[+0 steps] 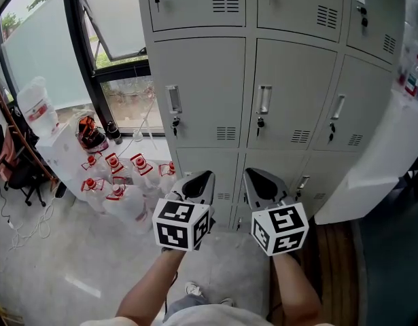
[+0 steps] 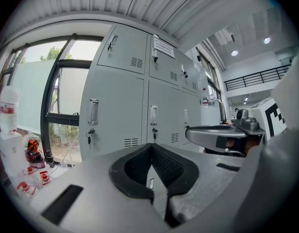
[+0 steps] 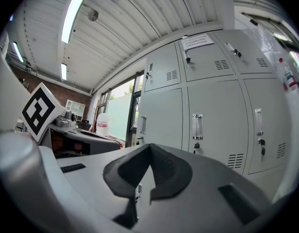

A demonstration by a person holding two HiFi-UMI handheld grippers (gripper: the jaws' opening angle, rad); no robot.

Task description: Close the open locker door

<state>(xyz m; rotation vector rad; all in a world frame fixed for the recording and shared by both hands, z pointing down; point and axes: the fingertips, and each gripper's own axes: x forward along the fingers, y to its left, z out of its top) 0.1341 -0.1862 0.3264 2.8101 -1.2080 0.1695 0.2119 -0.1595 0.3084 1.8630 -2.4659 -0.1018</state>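
Grey-white locker door (image 1: 375,161) stands open at right. Both clenched, empty: left gripper (image 1: 203,180), right gripper (image 1: 253,178). Best: right gripper pushes outer face near free edge, steadily.

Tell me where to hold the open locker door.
On the door, likely its left long edge, the part nearest the right gripper; its plain face shows no handle. Come from the left, as the door juts out at your right.
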